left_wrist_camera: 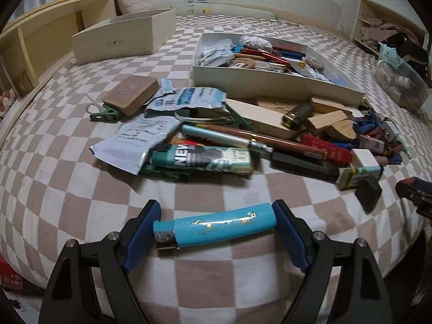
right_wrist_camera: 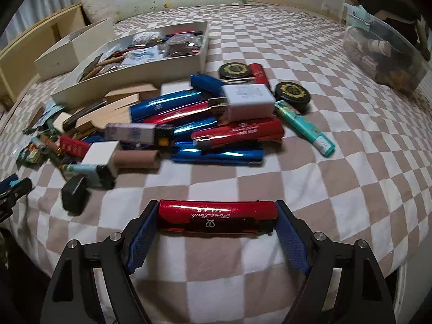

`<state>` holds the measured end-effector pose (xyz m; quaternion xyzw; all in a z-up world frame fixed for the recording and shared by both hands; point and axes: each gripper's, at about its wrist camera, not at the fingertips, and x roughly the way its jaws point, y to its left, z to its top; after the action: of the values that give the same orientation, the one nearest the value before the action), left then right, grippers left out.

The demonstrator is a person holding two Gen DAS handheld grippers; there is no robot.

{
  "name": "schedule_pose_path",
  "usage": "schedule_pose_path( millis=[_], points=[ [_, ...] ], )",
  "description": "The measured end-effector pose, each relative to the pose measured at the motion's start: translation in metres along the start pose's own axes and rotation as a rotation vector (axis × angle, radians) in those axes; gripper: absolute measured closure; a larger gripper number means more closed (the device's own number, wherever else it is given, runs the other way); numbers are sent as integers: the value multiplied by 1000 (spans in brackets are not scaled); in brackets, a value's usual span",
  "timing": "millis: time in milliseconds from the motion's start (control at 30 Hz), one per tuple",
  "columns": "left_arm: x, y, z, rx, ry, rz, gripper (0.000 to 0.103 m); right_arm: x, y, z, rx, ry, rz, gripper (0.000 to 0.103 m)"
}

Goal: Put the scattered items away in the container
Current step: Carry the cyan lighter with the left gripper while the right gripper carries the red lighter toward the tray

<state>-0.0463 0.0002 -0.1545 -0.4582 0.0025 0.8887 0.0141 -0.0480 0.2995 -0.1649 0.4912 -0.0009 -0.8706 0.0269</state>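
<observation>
Both claws [left_wrist_camera: 216, 226] [right_wrist_camera: 216, 216] clamped crosswise.

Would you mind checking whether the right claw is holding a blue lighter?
No, the right claw grips a red lighter end to end between its blue pads.

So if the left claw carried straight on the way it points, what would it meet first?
Probably the checkered bedspread: the left claw, gripping the light blue lighter end to end, points steeply down. Farther along that line lies the green lighter at the pile's near edge; depth is uncertain.
</observation>
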Motion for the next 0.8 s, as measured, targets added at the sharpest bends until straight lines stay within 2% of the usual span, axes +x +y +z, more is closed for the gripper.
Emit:
schedule_pose_path(
  millis=[233, 367, 800],
  points=[
    [-4, -14, 4, 18, 17, -41, 19, -8, 27, 0, -83, -7, 24, 20],
    [-9, -22, 11, 25, 3, -63, 19, -16, 34, 6, -76, -17, 78, 20],
    [-18, -42, 40, 53, -37, -111, 19, -31, 59, 29, -110, -58, 152, 20]
  ],
)
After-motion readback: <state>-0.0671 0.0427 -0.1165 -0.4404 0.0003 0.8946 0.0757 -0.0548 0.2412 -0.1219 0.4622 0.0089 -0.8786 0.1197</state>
